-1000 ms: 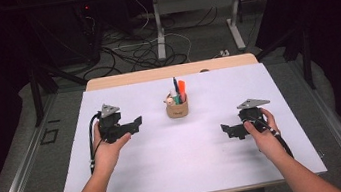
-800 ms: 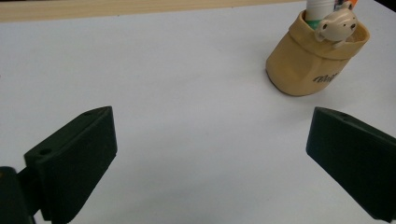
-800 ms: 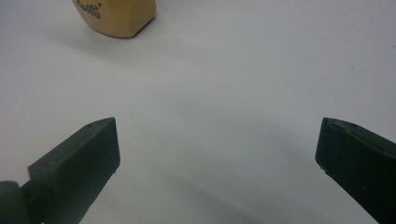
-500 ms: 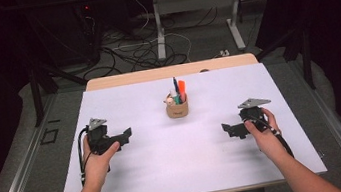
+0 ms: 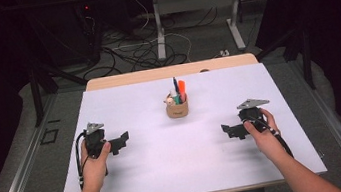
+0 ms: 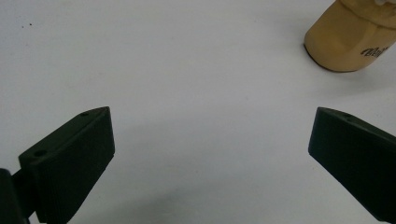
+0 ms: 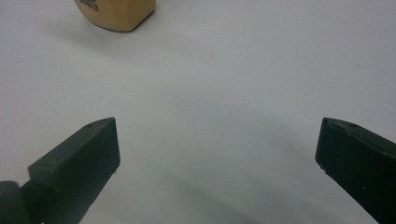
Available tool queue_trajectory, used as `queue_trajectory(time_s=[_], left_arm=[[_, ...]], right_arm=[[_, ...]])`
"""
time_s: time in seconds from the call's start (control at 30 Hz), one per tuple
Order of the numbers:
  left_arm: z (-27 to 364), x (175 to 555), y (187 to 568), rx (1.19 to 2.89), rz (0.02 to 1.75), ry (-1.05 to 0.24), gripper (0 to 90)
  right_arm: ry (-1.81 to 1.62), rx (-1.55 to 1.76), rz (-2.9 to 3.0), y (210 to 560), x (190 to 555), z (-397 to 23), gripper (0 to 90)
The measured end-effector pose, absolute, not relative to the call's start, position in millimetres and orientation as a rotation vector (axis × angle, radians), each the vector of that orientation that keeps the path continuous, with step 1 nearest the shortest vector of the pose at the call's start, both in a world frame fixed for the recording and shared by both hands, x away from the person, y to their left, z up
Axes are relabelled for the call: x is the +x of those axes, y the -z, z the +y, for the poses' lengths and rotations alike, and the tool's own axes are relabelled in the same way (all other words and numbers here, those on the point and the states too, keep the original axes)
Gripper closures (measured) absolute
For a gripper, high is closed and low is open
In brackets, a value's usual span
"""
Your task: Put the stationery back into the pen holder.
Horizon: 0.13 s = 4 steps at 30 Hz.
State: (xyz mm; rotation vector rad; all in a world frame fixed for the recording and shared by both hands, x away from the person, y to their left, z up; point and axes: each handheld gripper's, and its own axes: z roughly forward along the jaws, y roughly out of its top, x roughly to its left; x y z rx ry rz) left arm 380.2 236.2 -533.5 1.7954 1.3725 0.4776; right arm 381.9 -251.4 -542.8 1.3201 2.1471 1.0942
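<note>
Tan pen cup (image 5: 177, 109) between left tongs (image 5: 123, 139), right tongs (image 5: 228, 131), well apart

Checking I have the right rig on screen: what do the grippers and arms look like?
Both grippers, left gripper and right gripper, are black, each with two wedge-shaped jaws and a grey three-cornered plate on top. A black cable trails from the left one, another along the right forearm. The forearms are bare, with no sleeves showing.
</note>
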Motion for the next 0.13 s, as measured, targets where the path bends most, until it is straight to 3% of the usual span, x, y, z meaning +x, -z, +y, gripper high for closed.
queue_trajectory(time_s=[0.13], left_arm=[[236.3, 379.8, 533.6, 1.792, 1.374, -0.482, 0.3]], right_arm=[[-1.090, 1.310, 2.155, 543.5, 382.2, -251.3, 0.0]])
